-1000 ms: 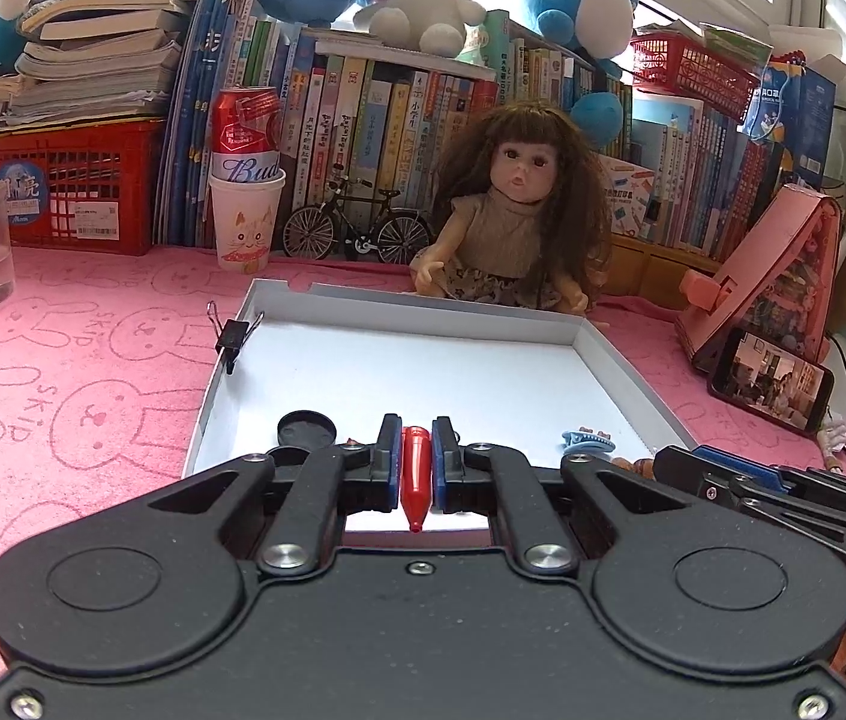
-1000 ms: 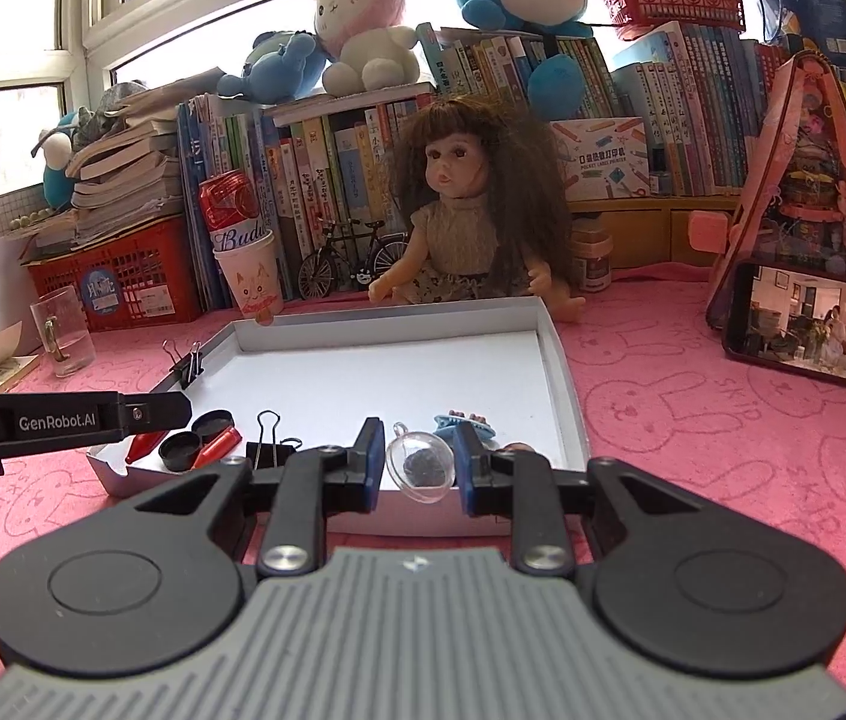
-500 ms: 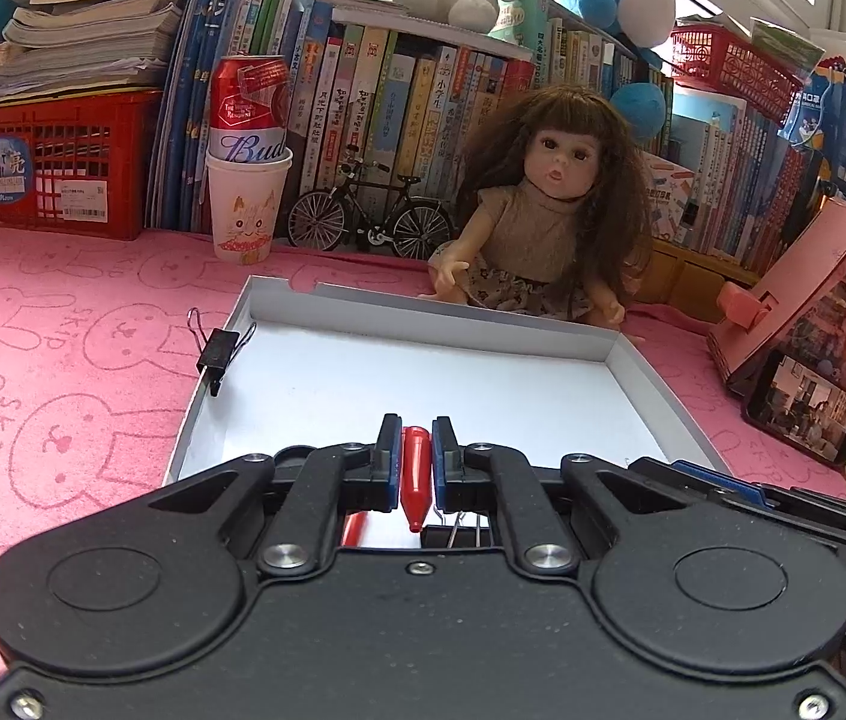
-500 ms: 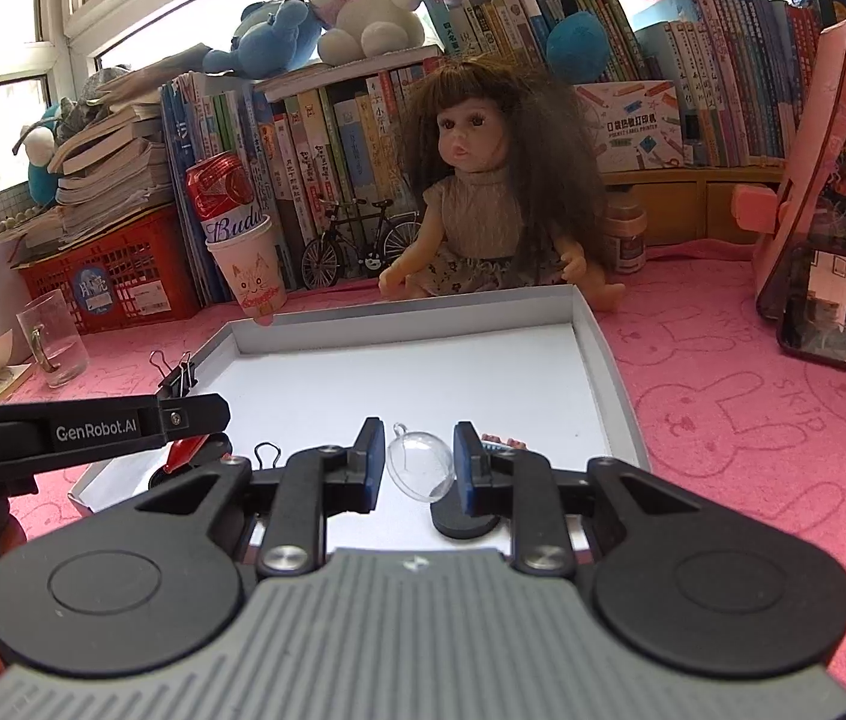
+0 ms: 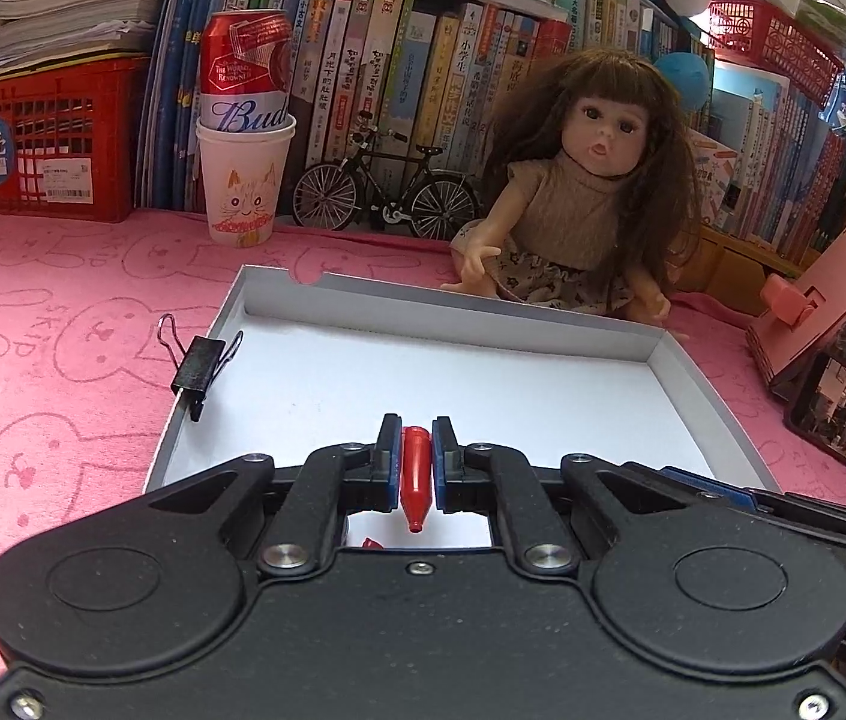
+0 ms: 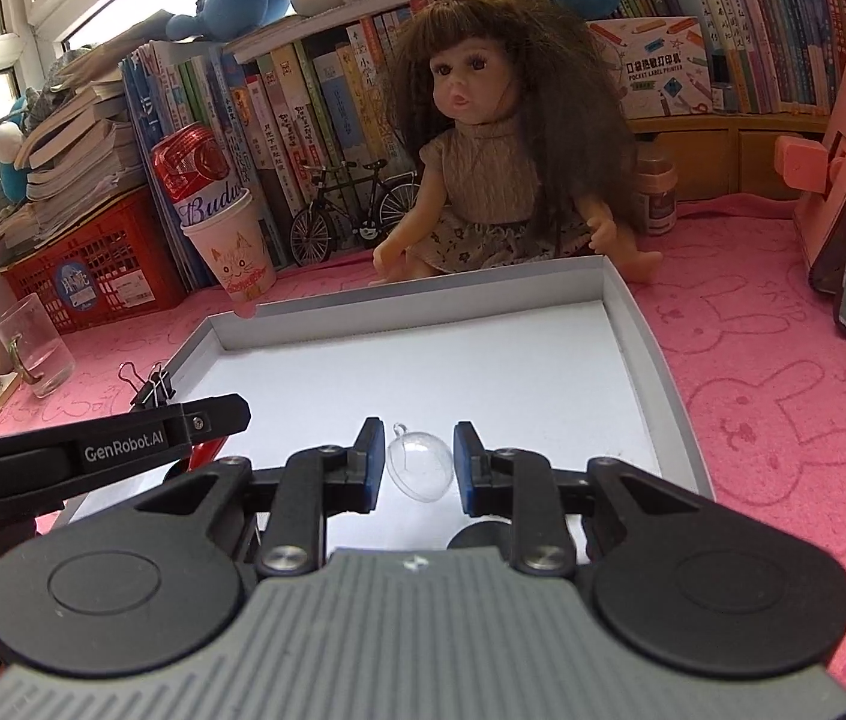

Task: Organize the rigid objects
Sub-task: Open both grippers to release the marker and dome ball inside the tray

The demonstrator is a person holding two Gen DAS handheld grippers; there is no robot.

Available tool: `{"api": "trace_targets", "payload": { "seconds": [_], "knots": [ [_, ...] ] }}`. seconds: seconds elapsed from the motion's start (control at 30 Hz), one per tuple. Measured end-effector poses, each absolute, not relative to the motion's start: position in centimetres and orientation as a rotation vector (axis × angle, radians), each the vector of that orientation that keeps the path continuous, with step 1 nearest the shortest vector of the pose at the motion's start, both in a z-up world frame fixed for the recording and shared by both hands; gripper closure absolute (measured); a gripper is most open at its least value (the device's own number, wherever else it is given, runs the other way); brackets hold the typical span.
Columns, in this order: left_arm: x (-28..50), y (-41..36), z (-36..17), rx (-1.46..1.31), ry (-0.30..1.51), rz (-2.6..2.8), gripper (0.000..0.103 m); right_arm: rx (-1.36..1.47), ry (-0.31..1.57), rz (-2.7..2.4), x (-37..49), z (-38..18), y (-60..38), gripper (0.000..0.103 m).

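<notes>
A shallow white tray [image 5: 279, 300] [image 6: 642, 324] lies on the pink cloth. My left gripper [image 5: 417, 456] is shut on a small red marker cap [image 5: 415, 474], held over the tray's near left part. My right gripper [image 6: 417, 462] is open, its pads standing apart from a clear plastic ball [image 6: 421, 465] that lies on the tray floor between them. The left gripper's side [image 6: 123, 450] shows in the right wrist view. A black binder clip [image 5: 201, 363] [image 6: 150, 384] sits on the tray's left rim.
A doll [image 5: 579, 198] sits just behind the tray. A model bicycle [image 5: 387, 192], a can in a paper cup [image 5: 246, 180], a red crate [image 5: 39, 138] and books line the back. A phone [image 5: 843, 414] and pink stand [image 5: 831, 294] are at right. A glass [image 6: 33, 342] stands at left.
Both grippers moved forward over the tray. My right gripper opened and let go of the clear ball, which now rests on the tray. The left still holds the red cap.
</notes>
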State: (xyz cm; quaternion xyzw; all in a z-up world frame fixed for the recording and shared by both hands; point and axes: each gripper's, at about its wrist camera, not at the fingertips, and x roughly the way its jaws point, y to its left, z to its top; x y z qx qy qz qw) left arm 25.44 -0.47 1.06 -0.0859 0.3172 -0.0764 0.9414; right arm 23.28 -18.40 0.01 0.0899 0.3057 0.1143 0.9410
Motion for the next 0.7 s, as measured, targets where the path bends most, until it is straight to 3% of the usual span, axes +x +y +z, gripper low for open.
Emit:
{"api": "trace_targets", "payload": {
  "seconds": [0.7],
  "knots": [
    [26.0,-1.0,-0.1,-0.141,0.686,-0.153,0.093,0.146,0.635,0.224,24.1,-0.7,-17.7,0.074]
  ]
}}
